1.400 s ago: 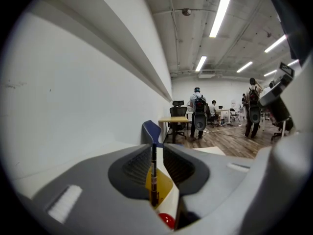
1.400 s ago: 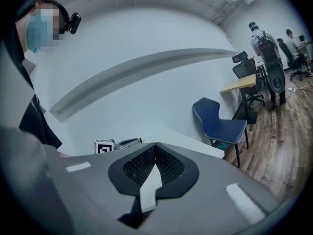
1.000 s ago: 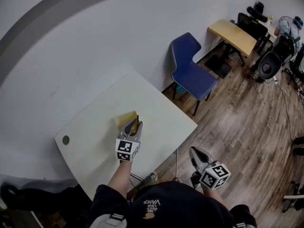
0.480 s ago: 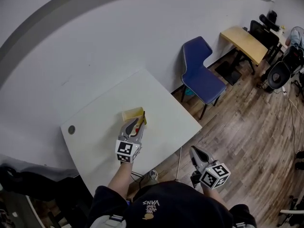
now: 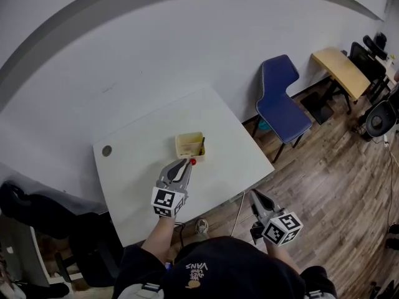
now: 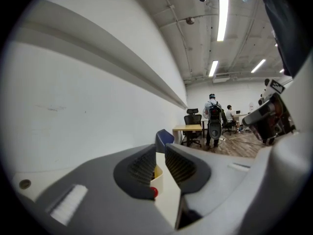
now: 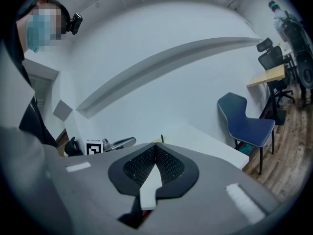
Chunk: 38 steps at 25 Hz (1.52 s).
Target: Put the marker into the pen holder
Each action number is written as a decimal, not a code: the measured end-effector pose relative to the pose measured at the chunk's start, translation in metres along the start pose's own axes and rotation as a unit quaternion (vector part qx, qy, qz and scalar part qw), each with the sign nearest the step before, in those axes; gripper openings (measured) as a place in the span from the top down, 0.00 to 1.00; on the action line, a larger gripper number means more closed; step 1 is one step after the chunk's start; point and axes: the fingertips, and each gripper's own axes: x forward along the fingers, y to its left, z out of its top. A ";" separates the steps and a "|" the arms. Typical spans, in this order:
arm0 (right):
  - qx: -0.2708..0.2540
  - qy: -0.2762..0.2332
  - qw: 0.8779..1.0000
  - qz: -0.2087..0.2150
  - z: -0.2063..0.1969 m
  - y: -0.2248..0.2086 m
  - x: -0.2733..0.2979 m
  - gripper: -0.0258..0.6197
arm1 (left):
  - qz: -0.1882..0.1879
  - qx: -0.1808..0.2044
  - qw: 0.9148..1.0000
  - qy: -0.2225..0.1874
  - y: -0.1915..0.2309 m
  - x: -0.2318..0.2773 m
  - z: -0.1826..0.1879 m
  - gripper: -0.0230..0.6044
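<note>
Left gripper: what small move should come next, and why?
Probably draw the left gripper back from the pen holder. A dark marker stands in the holder, and the fingers are apart with nothing between them, so the placing looks done. What the small red thing beside them is, I cannot tell.

Left gripper [image 6: 160, 155] jaws apart (a narrow gap); through it, the yellow pen holder [image 6: 157, 171]; red ball [image 6: 153, 192] just below.

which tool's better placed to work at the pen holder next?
Left. The left tool is over the table just short of the holder, jaws apart; the right tool is shut, off the table's edge.
</note>
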 end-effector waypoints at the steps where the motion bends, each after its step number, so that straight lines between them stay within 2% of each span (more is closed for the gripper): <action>1: -0.003 0.002 1.000 0.005 0.000 0.002 0.001 0.96 | 0.005 -0.001 1.000 -0.001 0.000 -0.006 0.001 0.79; 11: -0.020 0.023 0.998 0.055 -0.008 0.020 0.007 0.96 | 0.054 -0.024 0.998 -0.011 -0.007 -0.063 0.006 0.83; 18: -0.022 0.038 0.995 0.092 -0.012 0.030 0.012 0.96 | 0.079 -0.040 0.996 -0.017 -0.022 -0.098 0.013 0.88; 26: -0.024 0.055 0.990 0.129 -0.019 0.041 0.014 0.96 | 0.104 -0.067 0.992 -0.016 -0.050 -0.134 0.007 0.88; 38: -0.021 0.074 0.985 0.151 -0.030 0.044 0.002 0.96 | 0.127 -0.092 0.988 -0.009 -0.091 -0.166 -0.002 0.88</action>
